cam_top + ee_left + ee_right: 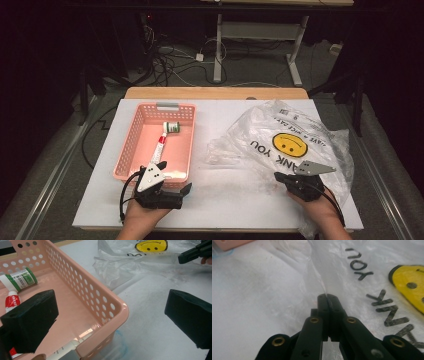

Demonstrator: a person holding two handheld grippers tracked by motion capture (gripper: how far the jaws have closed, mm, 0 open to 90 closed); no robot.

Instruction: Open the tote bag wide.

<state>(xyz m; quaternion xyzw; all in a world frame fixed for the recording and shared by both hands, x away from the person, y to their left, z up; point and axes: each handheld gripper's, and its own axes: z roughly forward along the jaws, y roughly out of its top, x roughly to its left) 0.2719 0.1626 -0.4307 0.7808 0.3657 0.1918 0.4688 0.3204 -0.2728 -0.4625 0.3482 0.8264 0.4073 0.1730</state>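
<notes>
A clear plastic bag (280,135) printed with a yellow smiley and "THANK YOU" lies crumpled on the right of the white tabletop. My right gripper (276,176) is shut on a fold at the bag's near edge; in the right gripper view the film (352,262) rises from between the closed tips (327,296). A pink perforated basket (131,135) on the left holds a red-and-white tube (159,145) and a small green-and-white bottle (172,127). My left gripper (174,177) stands open at the basket's near right corner (110,302), with one jaw over the basket and one over the table.
The white board (225,200) has bare room between basket and bag and along the front edge. A wooden strip (215,93) runs along its far side. Cables and desk legs (218,55) lie on the floor beyond. The right gripper (192,253) shows in the left gripper view too.
</notes>
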